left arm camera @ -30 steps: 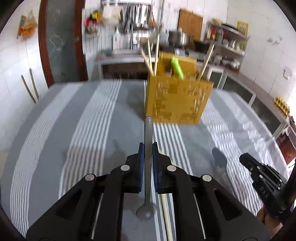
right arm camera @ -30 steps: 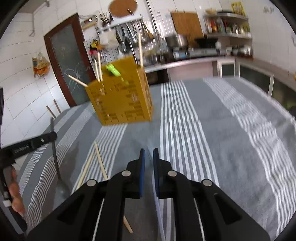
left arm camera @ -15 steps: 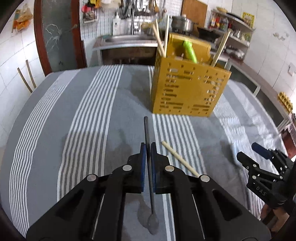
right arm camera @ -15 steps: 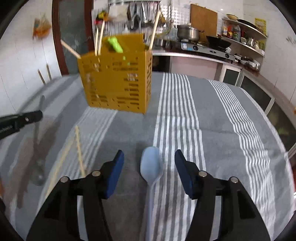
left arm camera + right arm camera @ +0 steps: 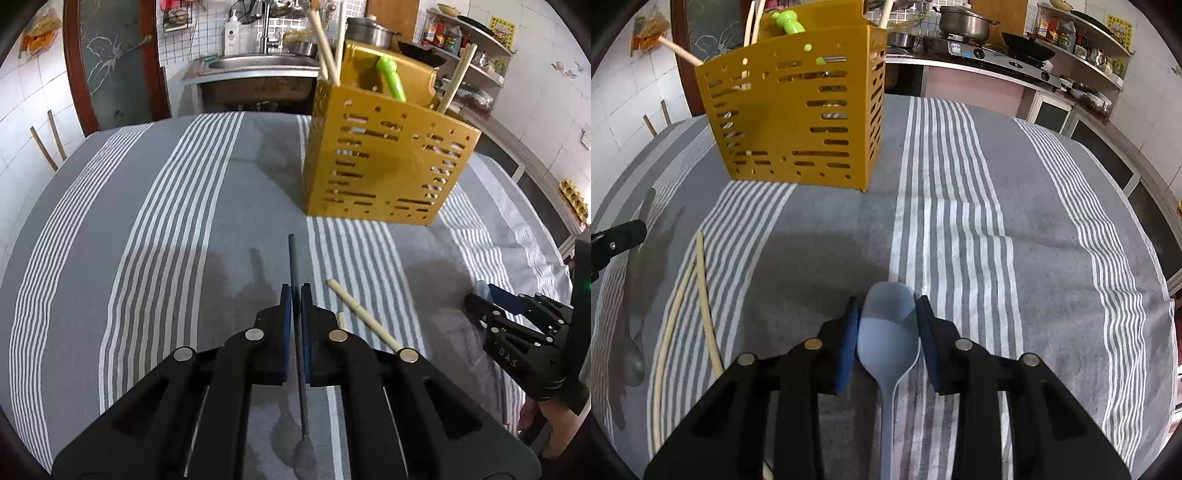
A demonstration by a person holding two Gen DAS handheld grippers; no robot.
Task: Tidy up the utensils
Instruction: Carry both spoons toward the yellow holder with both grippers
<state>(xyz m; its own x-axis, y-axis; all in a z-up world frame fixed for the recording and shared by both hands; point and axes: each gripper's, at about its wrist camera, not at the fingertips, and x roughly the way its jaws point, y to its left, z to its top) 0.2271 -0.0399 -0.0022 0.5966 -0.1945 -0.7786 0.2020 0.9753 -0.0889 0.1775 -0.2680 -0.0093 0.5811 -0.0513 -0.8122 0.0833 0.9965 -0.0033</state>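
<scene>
Right wrist view: nearest of all is the right gripper, its blue pads set on either side of the bowl of a pale blue plastic spoon that lies flat on the grey striped tablecloth. The jaws have just been closing in from a wider spread, with the spoon's bowl between them; the left pad looks to meet the bowl's edge, while a sliver of gap shows at the right pad, so I would call it closing around the spoon without a firm squeeze. The spoon's handle runs back under the gripper toward the camera. Off to the left lie two wooden chopsticks side by side on the cloth, and beyond them the left gripper, clenched on the thin handle of a grey metal spoon whose bowl hangs low, close to the cloth or on it. From the left wrist camera one of the chopsticks passes just right of those clamped fingers. Farther back stands the yellow slotted utensil holder, upright on the cloth, with several chopsticks and a green-handled utensil sticking out of its top. Behind it are the kitchen counter and a steel pot on the stove.
</scene>
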